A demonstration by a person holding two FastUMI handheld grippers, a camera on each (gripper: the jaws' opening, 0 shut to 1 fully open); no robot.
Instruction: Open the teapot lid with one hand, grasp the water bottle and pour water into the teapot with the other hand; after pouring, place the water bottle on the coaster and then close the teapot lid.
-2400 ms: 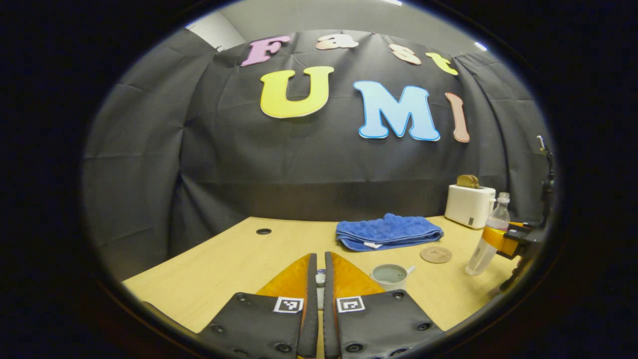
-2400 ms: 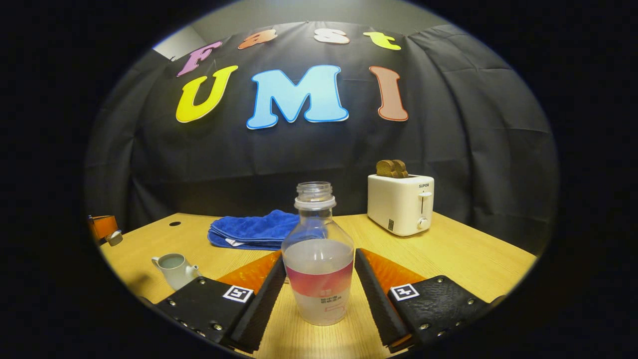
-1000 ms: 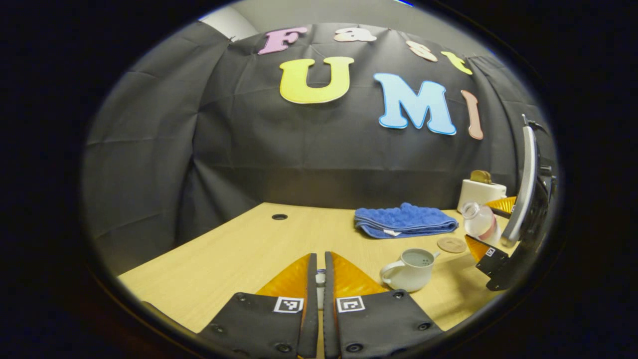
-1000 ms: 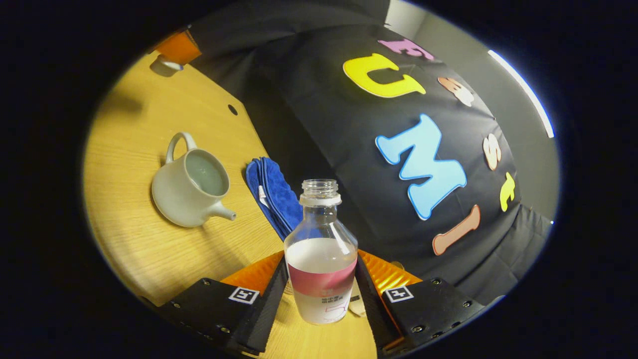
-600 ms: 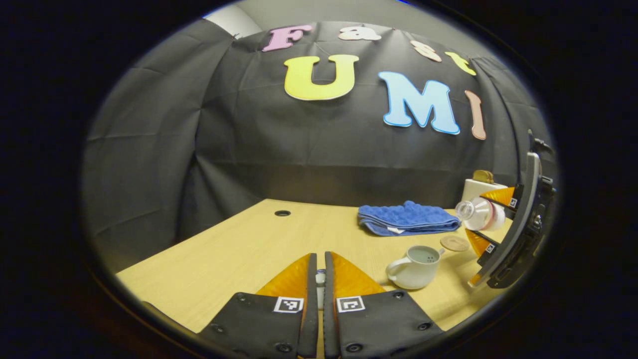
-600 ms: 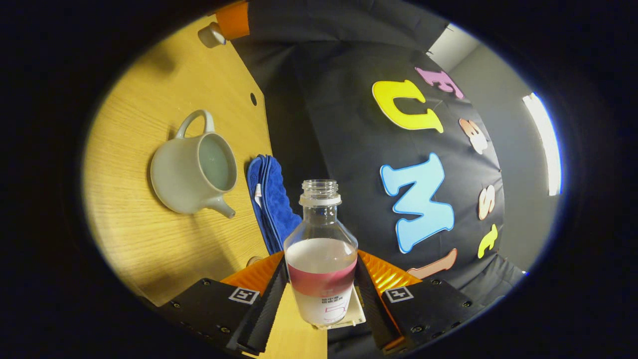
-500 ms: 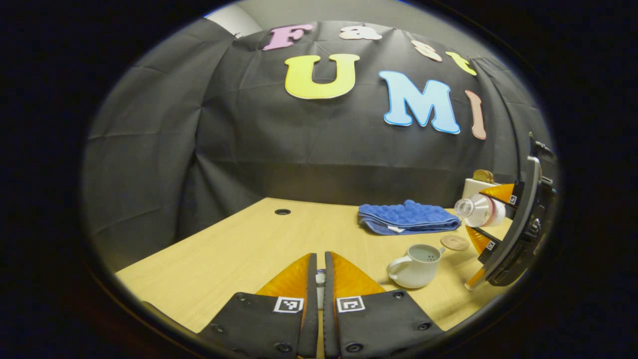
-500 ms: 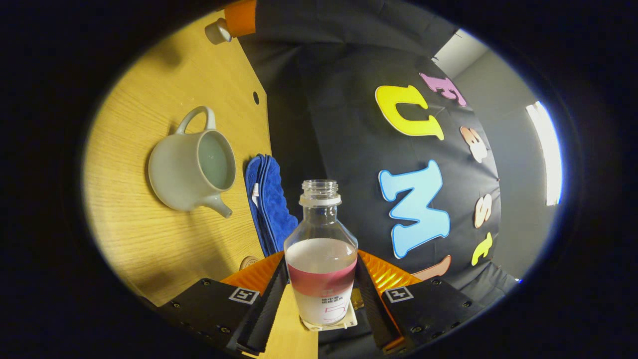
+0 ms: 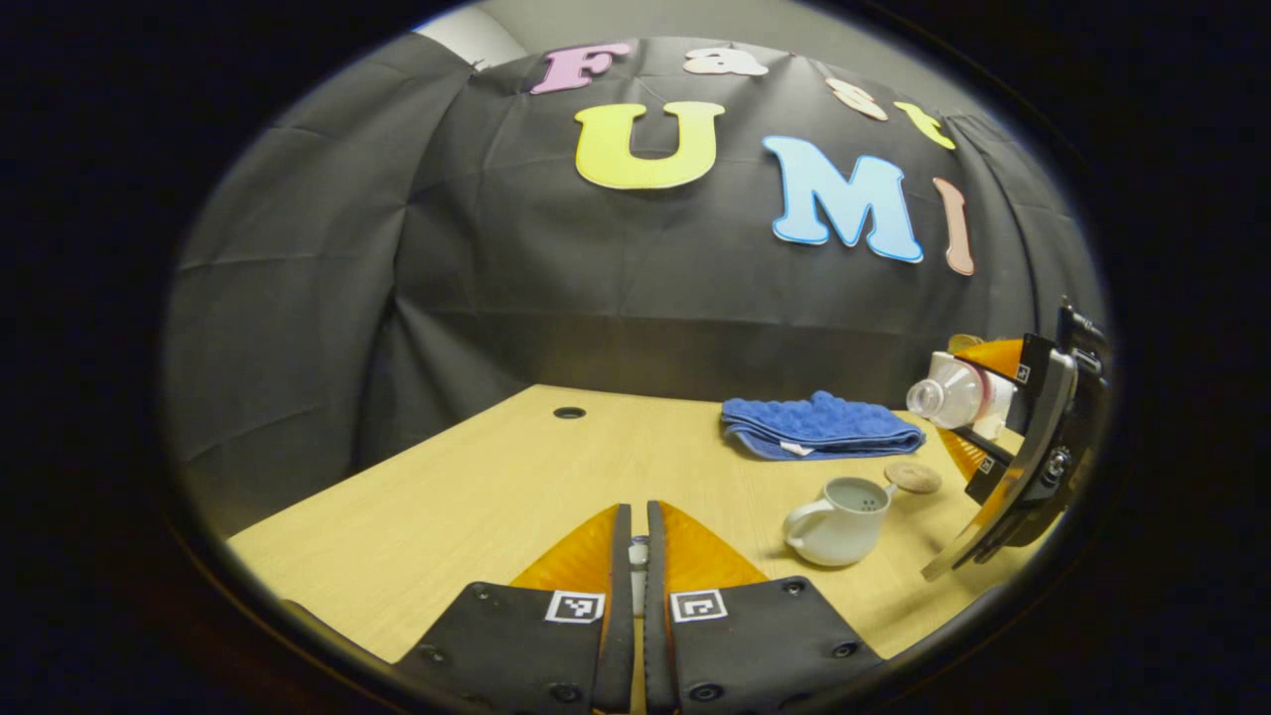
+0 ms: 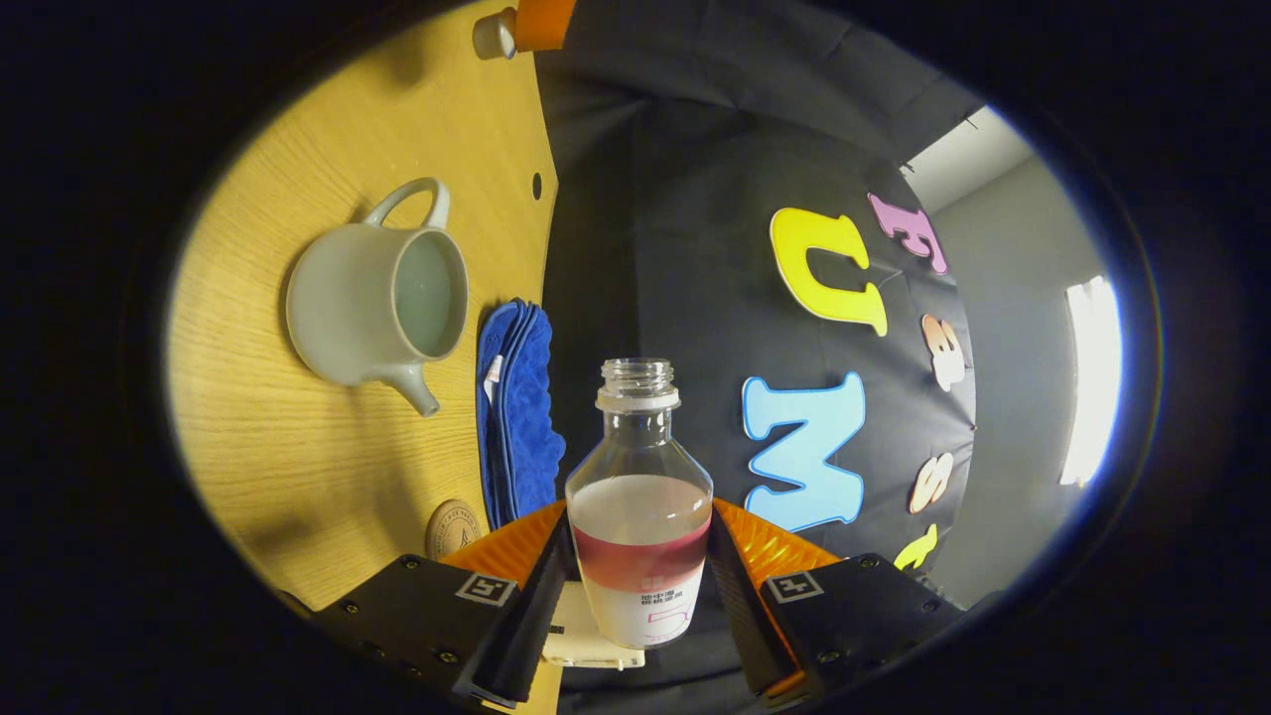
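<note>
Right claw (image 10: 635,586) clamps the one water bottle (image 10: 638,516), tipped sideways with its open mouth above the desk (image 10: 288,437). Left claw (image 9: 633,556) pinches one small pale piece, likely the teapot lid (image 9: 636,548). One lidless teapot (image 10: 372,298); one coaster (image 10: 454,527); one blue towel (image 10: 511,407). In the left gripper view, bottle (image 9: 955,389) hangs above and right of teapot (image 9: 842,506).

Left gripper (image 9: 635,556): fingers drawn nearly together, a small pale object pinched in the narrow gap, held low and level.
Right gripper (image 10: 635,571): rolled hard onto its side, fingers (image 10: 531,606) pressed on both flanks of the water bottle (image 10: 638,516).
Right gripper, from left gripper view (image 9: 978,417): raised, tipped sideways, at far right.
</note>
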